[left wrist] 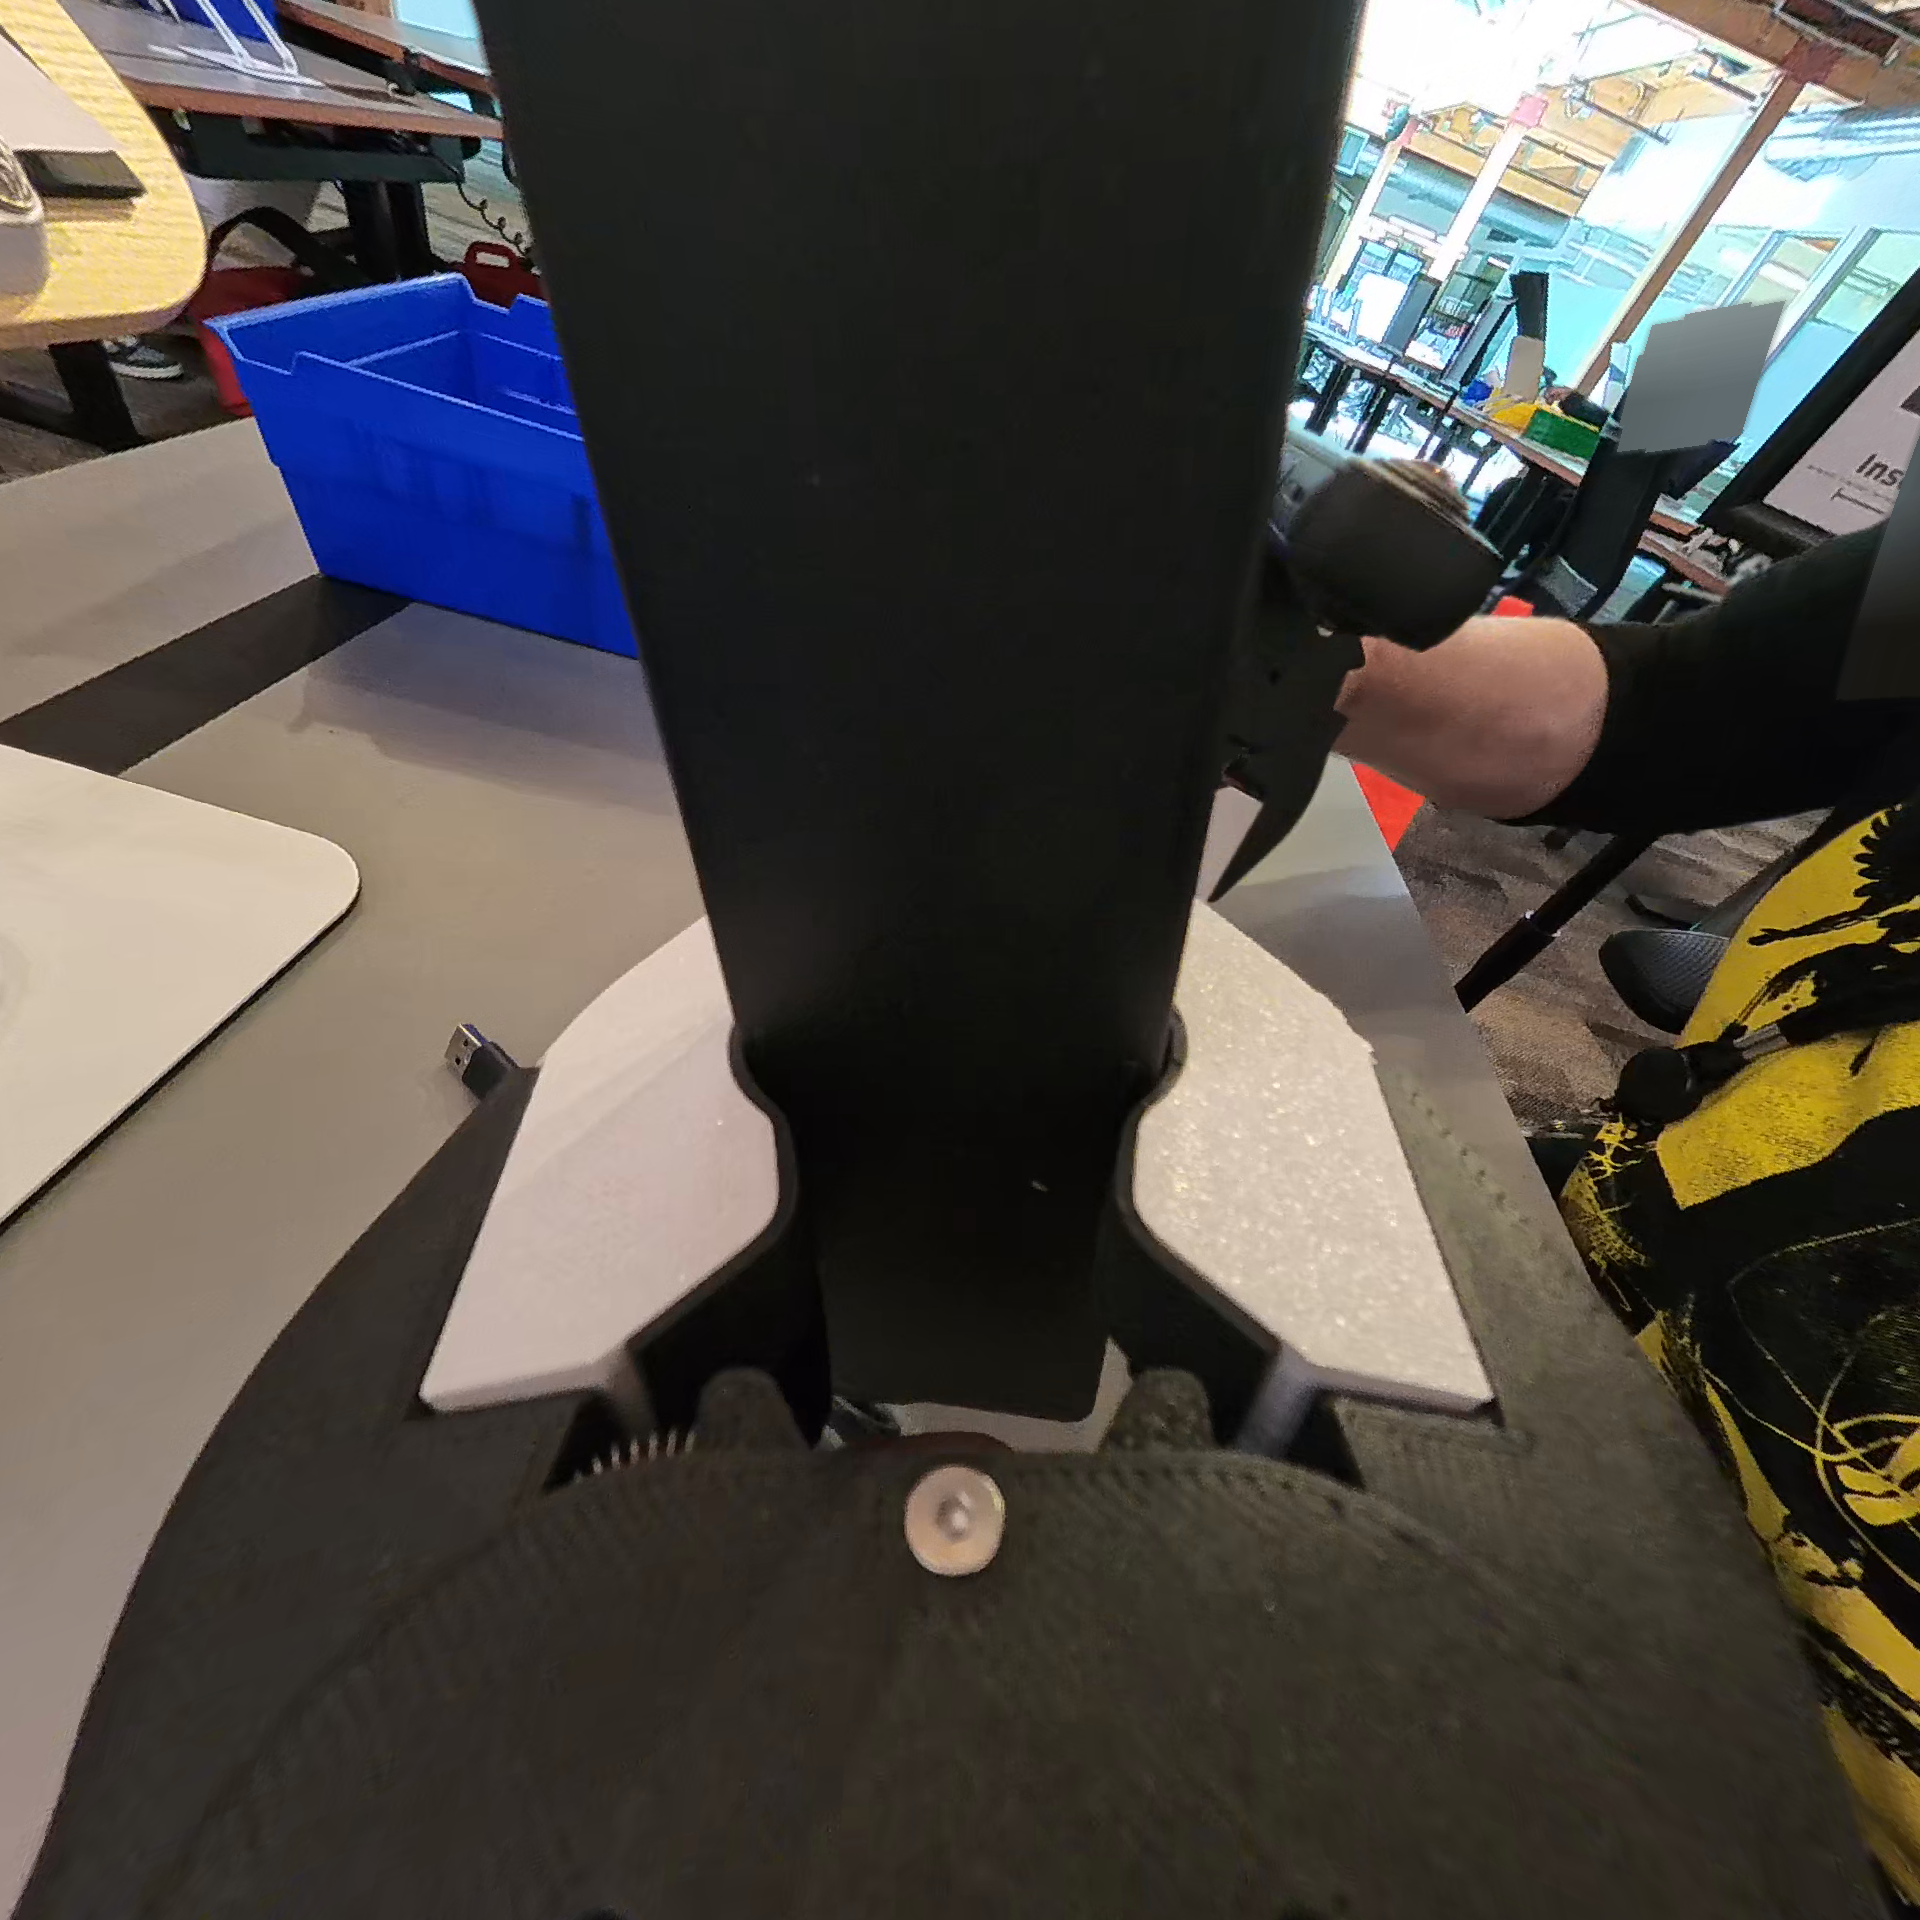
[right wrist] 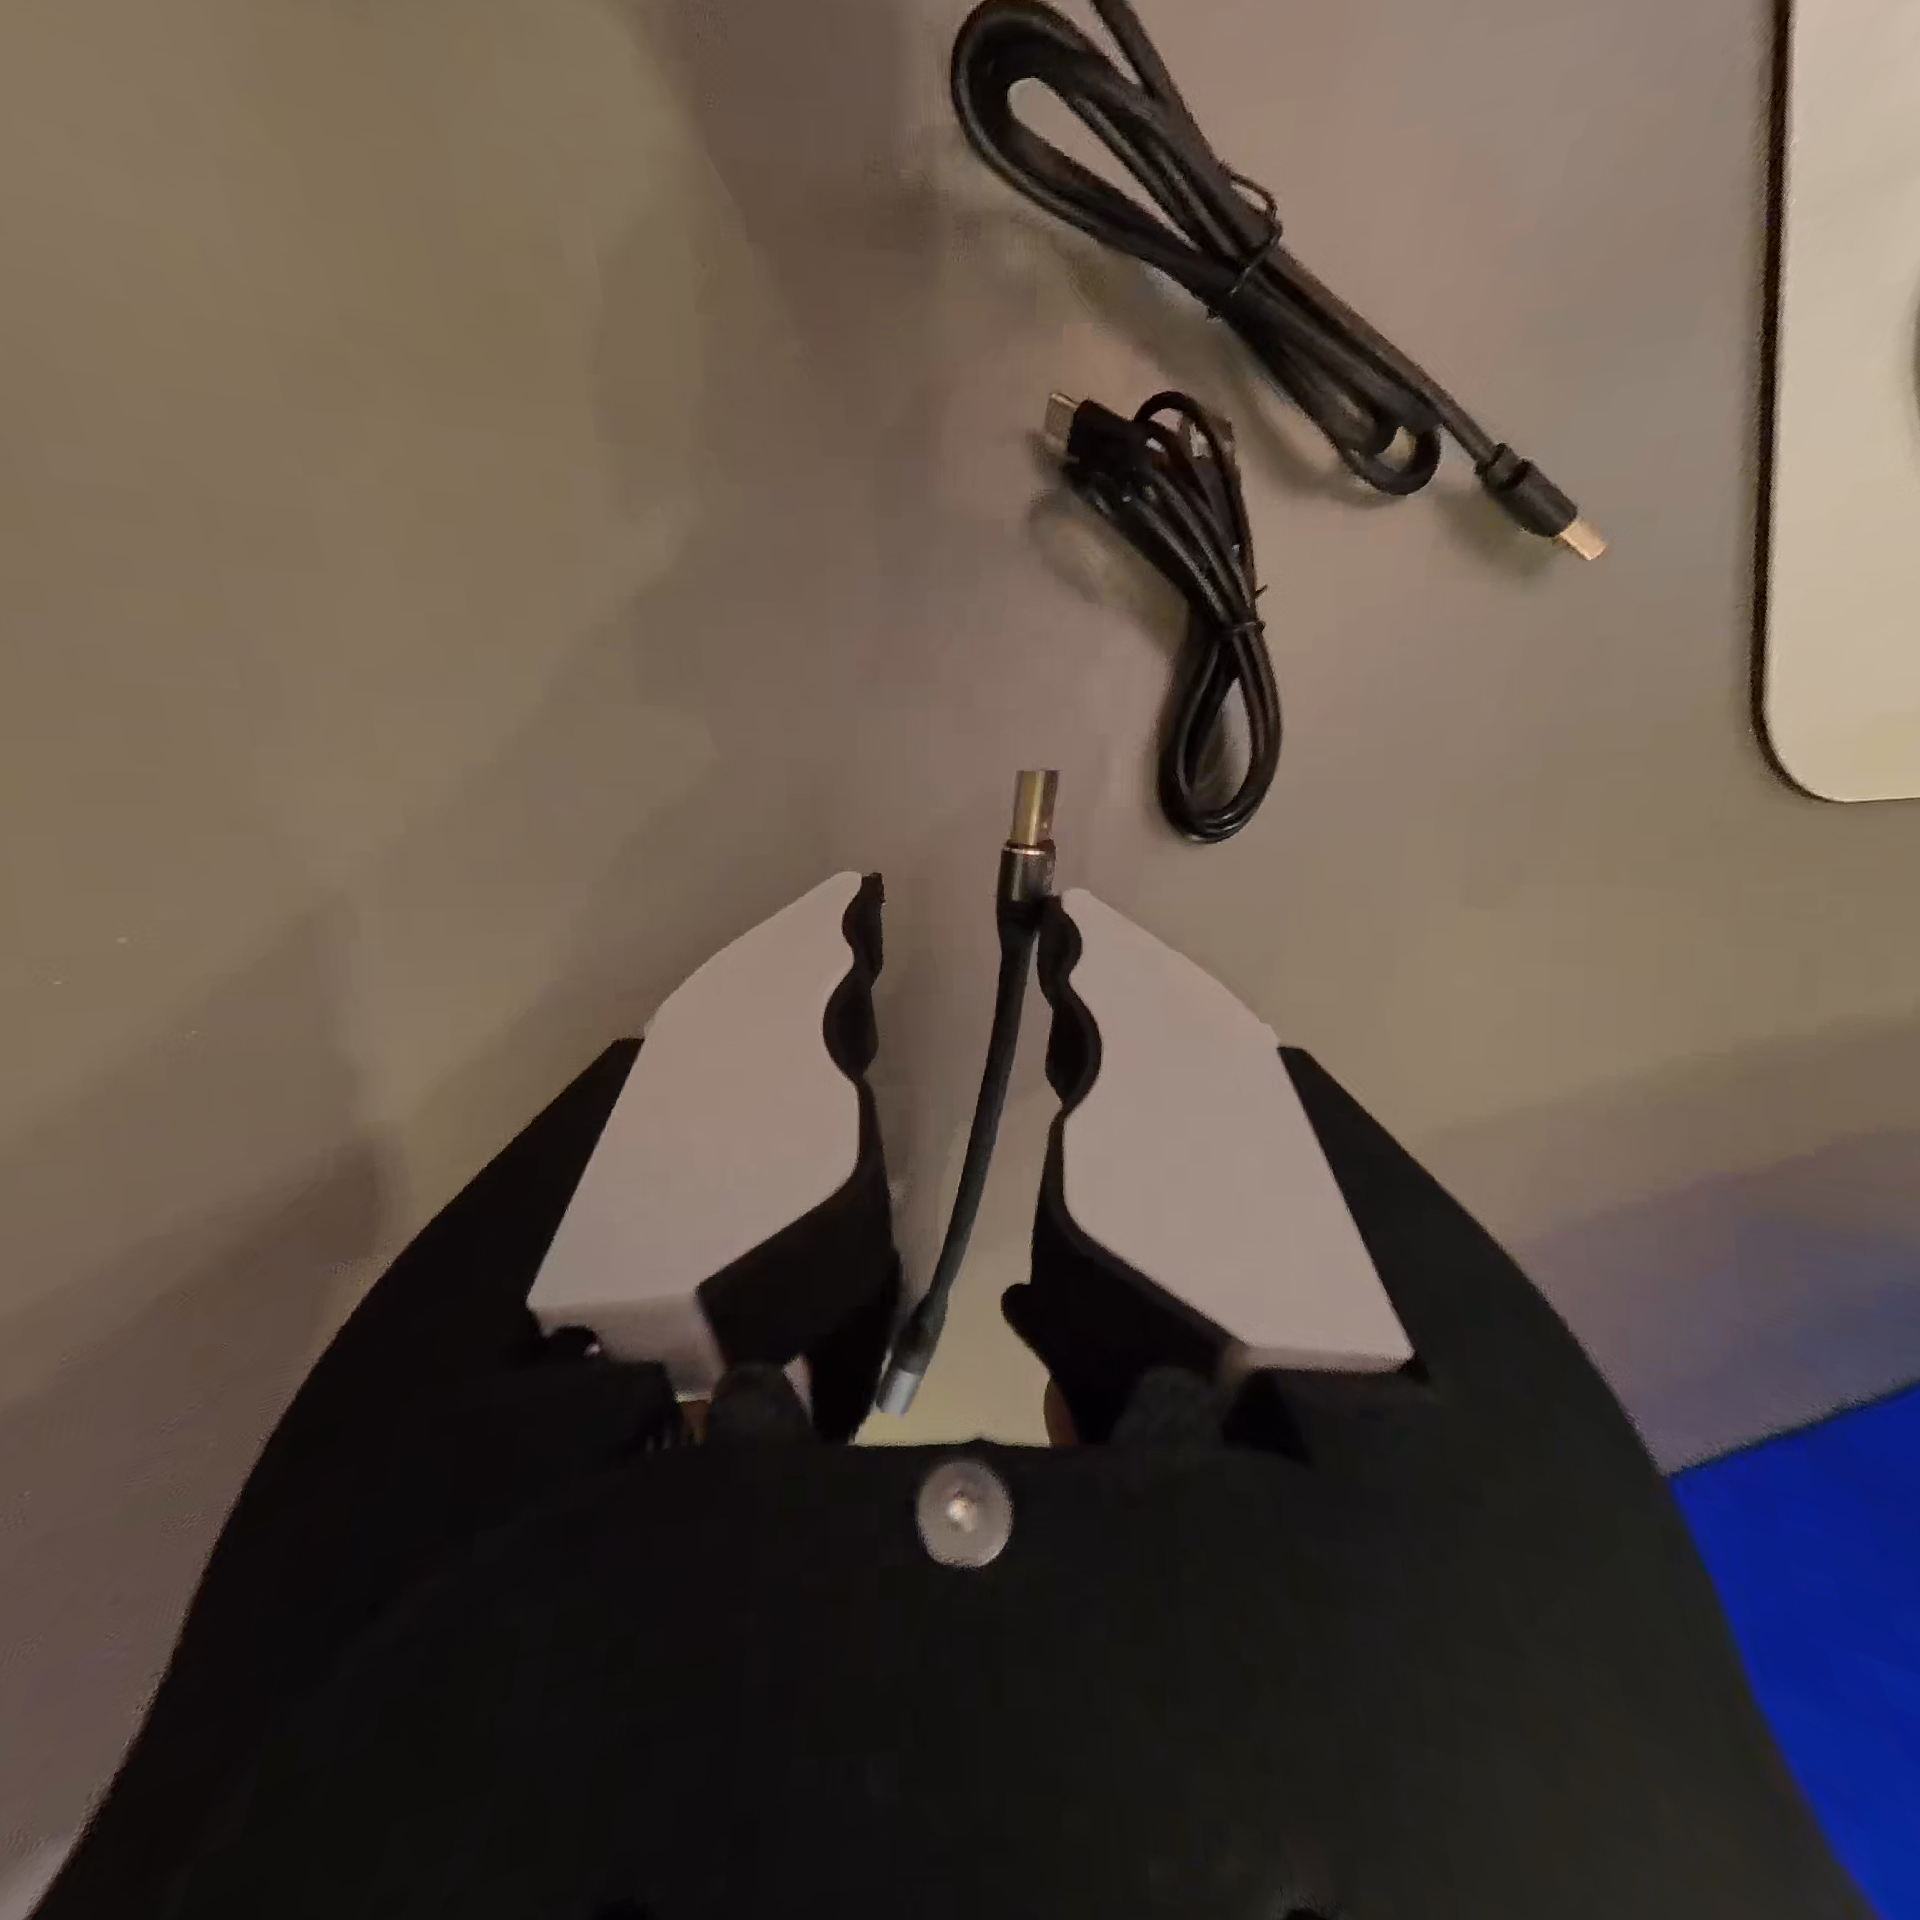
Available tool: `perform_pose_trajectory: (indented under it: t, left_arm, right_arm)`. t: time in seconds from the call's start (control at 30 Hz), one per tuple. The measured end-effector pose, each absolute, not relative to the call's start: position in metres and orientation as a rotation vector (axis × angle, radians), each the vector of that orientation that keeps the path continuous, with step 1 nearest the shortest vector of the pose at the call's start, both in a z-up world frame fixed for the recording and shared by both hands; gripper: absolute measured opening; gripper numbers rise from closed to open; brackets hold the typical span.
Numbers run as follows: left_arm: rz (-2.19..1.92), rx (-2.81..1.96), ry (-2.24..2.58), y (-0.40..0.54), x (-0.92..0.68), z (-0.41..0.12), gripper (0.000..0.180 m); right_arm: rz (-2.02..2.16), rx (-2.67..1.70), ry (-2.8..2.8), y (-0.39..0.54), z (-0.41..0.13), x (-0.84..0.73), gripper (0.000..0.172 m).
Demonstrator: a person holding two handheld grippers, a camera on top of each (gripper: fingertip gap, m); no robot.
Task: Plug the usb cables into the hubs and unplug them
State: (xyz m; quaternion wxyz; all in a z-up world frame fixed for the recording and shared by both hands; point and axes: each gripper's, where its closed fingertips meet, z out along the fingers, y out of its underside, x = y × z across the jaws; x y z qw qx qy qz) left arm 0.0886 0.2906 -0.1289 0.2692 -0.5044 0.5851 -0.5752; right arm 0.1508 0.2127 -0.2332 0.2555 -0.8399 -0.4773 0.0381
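My left gripper (left wrist: 951, 935) is shut on a tall black hub (left wrist: 914, 520). The hub fills the space between both white fingers and stands up over the grey table (left wrist: 312, 1195). A loose USB plug (left wrist: 473, 1055) lies on the table by the left finger. My right gripper (right wrist: 966, 894) is open and points down at the table (right wrist: 416, 520). A short black cable (right wrist: 1003, 1039) with a metal plug (right wrist: 1031, 810) lies between its pads. It leans on the right pad, and the left pad stands clear of it. The right gripper also shows in the left wrist view (left wrist: 1288, 748), behind the hub.
Two bundled black cables (right wrist: 1216, 623) (right wrist: 1195, 208) lie on the table ahead of the right gripper. A white mat (right wrist: 1849, 416) is at the right, and it also shows in the left wrist view (left wrist: 135, 935). A blue bin (left wrist: 416, 436) stands at the back. A person's arm (left wrist: 1475, 717) is at the right. The left gripper's tips are roughly 15 centimeters from the right gripper's.
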Motion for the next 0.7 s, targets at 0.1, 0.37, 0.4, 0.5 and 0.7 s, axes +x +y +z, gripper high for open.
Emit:
perform_pose_trajectory:
  t: [0.1,0.37,0.4,0.5,0.7]
  left_arm:
    - [-1.549,-1.356,1.579,0.29,0.089,-0.128,0.067]
    - [-1.552,-1.345,1.575,0.289,0.088,-0.124,0.067]
    - [-1.551,-1.345,1.577,0.288,0.088,-0.125,0.067]
    - [-1.55,-1.345,1.581,0.287,0.089,-0.125,0.067]
    - [-1.555,-1.34,1.577,0.288,0.088,-0.124,0.067]
  right_arm:
    - [0.183,-2.325,-1.27,0.2,-0.238,0.15,0.03]
    - [0.321,-2.334,-1.007,0.197,-0.232,0.144,0.013]
    - [0.308,-2.353,-0.956,0.203,-0.234,0.148,0.014]
    - [0.36,-2.439,-0.845,0.216,-0.246,0.157,0.017]
    - [0.557,-2.539,-0.738,0.225,-0.265,0.155,0.018]
